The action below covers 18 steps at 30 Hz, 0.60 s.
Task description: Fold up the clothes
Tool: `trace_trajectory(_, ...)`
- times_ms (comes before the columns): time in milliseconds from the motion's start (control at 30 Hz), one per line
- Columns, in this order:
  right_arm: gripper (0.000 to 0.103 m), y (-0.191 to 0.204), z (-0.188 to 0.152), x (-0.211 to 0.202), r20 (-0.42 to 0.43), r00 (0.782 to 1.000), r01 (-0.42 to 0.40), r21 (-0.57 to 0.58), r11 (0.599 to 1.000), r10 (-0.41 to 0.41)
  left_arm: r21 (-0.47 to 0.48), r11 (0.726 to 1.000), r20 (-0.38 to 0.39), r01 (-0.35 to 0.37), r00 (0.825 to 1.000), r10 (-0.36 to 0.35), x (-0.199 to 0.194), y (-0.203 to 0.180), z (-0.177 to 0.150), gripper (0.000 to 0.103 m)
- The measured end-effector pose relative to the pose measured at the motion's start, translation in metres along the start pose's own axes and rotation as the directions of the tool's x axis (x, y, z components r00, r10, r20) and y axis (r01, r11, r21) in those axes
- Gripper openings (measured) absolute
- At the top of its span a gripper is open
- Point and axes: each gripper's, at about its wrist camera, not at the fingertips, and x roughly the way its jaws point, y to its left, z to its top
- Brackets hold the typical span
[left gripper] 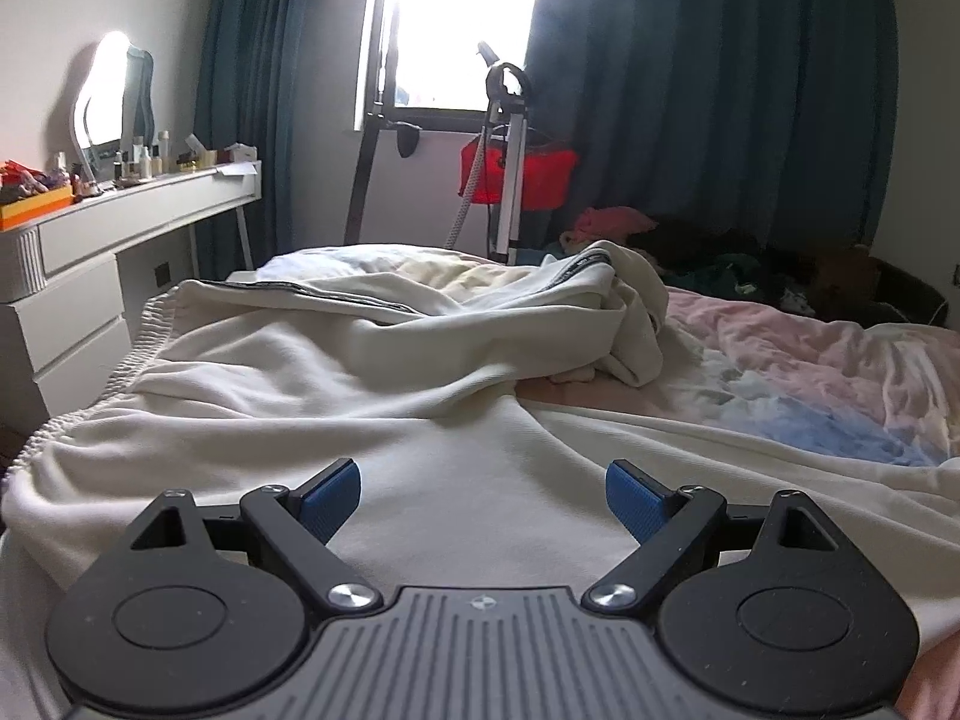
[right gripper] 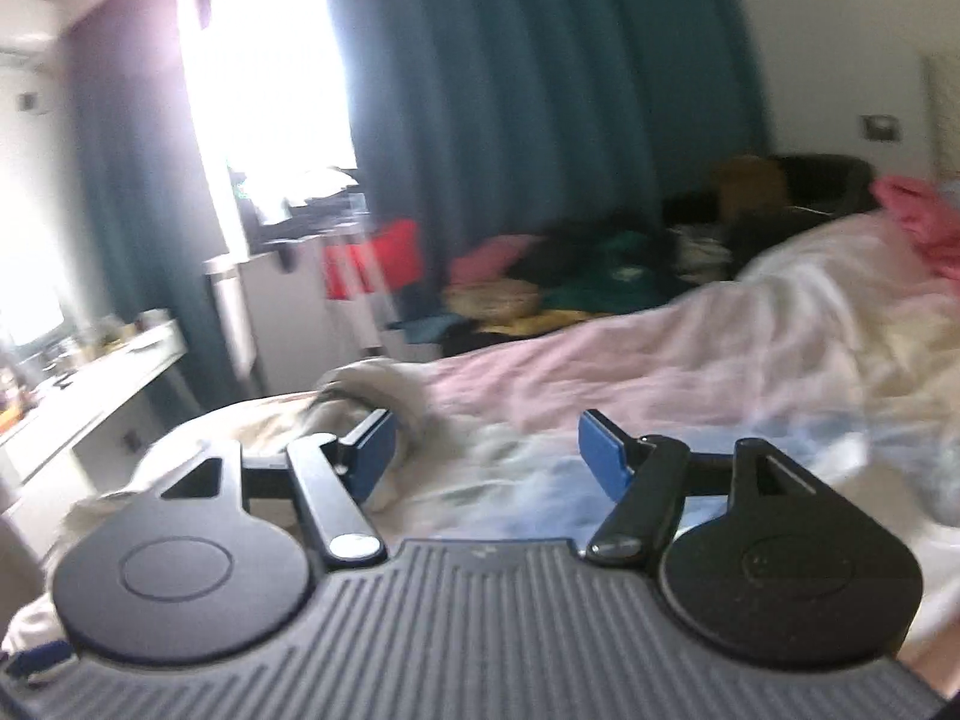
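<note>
A cream zip jacket [left gripper: 372,360] lies spread and rumpled on the bed, its dark zipper running along the far fold and its elastic hem at the left. My left gripper [left gripper: 483,495] is open and empty, low over the near part of the jacket. My right gripper [right gripper: 486,450] is open and empty, above the bed. In the blurred right wrist view the jacket [right gripper: 360,396] shows only as a cream heap just beyond the left blue pad [right gripper: 375,450].
The bed has a pink, white and blue duvet [left gripper: 810,378]. A white dresser [left gripper: 120,252] with bottles stands at the left. A garment steamer [left gripper: 507,168] with a red bag stands by the window. A pile of clothes [right gripper: 570,282] lies beyond the bed by the teal curtains.
</note>
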Motion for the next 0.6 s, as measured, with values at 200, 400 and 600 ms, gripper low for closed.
trace_trajectory(200, 0.070, 0.016, -0.033, 0.004, 0.090, 0.996, 0.032, -0.131, 0.991, -0.020, 0.004, 1.000, 0.009, -0.011, 1.000, 0.011, 0.001, -0.001, -0.001, 0.092)
trace_trajectory(400, 0.070, -0.001, -0.031, 0.006, 0.128, 0.992, -0.002, -0.088, 0.996, 0.014, 0.034, 0.999, -0.053, 0.018, 0.998, -0.017, 0.035, -0.017, 0.004, 0.092)
trace_trajectory(600, 0.058, -0.020, -0.036, 0.021, 0.039, 0.999, -0.023, -0.038, 0.999, 0.025, -0.020, 0.999, -0.033, 0.030, 0.999, -0.031, 0.081, -0.033, 0.030, 0.092)
